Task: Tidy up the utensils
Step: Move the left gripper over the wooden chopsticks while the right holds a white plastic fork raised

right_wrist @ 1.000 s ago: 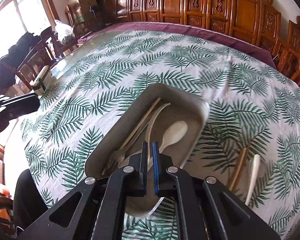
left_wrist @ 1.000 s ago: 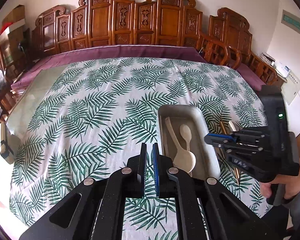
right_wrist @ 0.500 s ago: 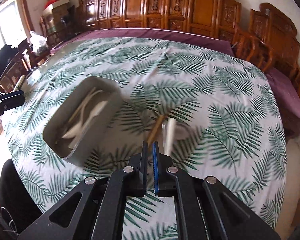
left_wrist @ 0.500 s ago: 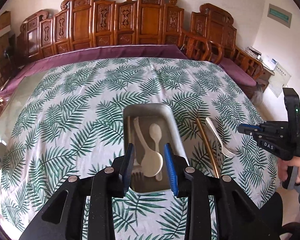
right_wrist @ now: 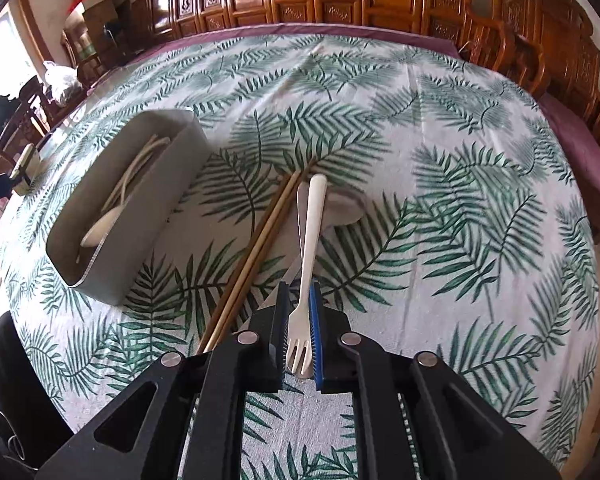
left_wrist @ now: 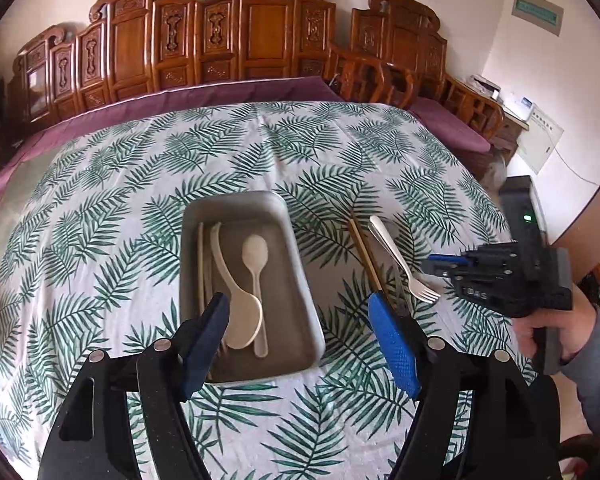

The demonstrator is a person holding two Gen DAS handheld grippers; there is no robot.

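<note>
Landmark: we take the grey tray (left_wrist: 296, 280) on the palm-leaf tablecloth (left_wrist: 112, 208) as our reference for every place below.
Tray contents: we see a cream rice paddle (left_wrist: 236, 300), a small cream spoon (left_wrist: 256, 264) and pale sticks along its left wall, all lying lengthwise inside.
Chopsticks: we find the brown chopsticks (right_wrist: 256, 248) on the cloth just right of the tray, running roughly parallel to its long side.
Fork: our cream fork (right_wrist: 310, 240) lies right of the chopsticks, outside the tray, tines toward us.
Left gripper: our left gripper (left_wrist: 300, 344) hangs over the near end of the tray; its jaws have just been opening and now stand wide, gripping nothing.
Right gripper: our right gripper (right_wrist: 300, 332) is right of the tray, over the fork's tines; the jaws are narrow, and the tines lie in the slim gap between them, seemingly unpressed.
Right hand: we see our right hand (left_wrist: 556, 328) wrapped around that gripper's handle.
</note>
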